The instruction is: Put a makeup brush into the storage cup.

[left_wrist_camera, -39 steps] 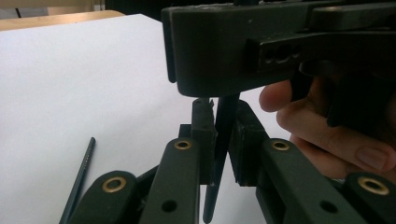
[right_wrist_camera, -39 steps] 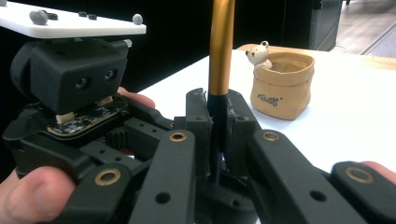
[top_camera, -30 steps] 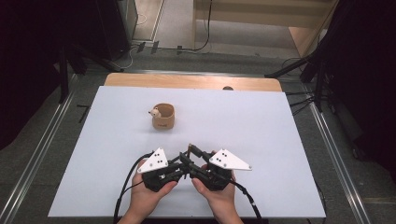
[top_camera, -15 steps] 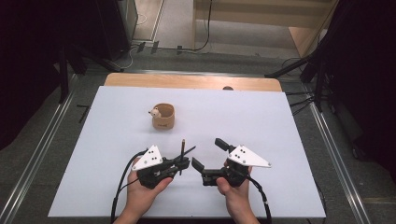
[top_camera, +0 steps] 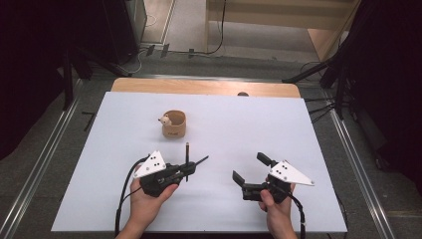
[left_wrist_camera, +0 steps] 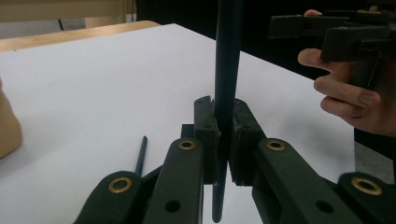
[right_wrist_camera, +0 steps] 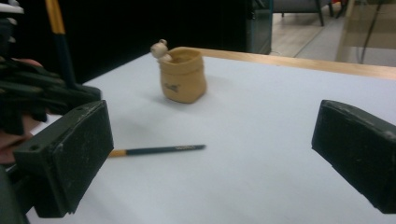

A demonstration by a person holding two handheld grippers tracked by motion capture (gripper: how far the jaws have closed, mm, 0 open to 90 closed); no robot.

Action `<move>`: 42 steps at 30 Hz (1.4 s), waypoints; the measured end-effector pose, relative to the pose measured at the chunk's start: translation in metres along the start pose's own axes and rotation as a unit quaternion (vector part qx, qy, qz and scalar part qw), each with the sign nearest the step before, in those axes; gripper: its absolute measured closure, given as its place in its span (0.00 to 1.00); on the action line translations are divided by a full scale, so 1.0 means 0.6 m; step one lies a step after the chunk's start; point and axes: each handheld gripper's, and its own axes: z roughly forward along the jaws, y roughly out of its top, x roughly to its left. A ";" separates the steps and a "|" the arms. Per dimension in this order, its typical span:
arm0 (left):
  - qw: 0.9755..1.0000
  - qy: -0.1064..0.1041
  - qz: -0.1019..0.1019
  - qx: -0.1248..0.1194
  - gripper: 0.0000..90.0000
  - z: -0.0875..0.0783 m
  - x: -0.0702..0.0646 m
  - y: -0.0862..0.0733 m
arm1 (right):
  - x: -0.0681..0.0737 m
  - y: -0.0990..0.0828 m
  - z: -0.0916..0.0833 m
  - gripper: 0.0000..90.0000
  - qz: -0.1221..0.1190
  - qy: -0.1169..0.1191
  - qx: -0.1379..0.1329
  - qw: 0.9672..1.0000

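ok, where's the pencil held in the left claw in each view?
High view: pencil stands upright left of centre, below the tan pot, clamped in the left claw.
Left gripper view: its dark shaft rises at centre, pinched between the jaws.
Right gripper view: top left, orange band above the dark shaft.
Shared landmark: the tan pot, at the left edge of the left gripper view and upper centre-left of the right gripper view.

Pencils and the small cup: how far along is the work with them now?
Done: nothing yet, it seems; no pencil sticks out of the cup. In hand: the left gripper is shut on one pencil, held upright. The right gripper has just been opening its jaws, with nothing between them. Left: a second pencil lies on the table; probably both go into the cup.
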 end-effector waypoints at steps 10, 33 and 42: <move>1.000 0.016 -0.005 -0.008 0.93 -0.006 0.017 0.013 | -0.047 -0.007 -0.050 0.00 -0.032 -0.029 -0.017 0.999; 0.997 0.066 -0.001 -0.047 0.93 -0.011 0.074 0.080 | -0.113 -0.056 -0.104 0.00 -0.070 -0.049 0.022 0.996; 0.993 0.091 -0.002 -0.069 0.93 0.001 0.101 0.097 | -0.124 -0.059 -0.111 0.00 -0.059 -0.063 0.019 0.996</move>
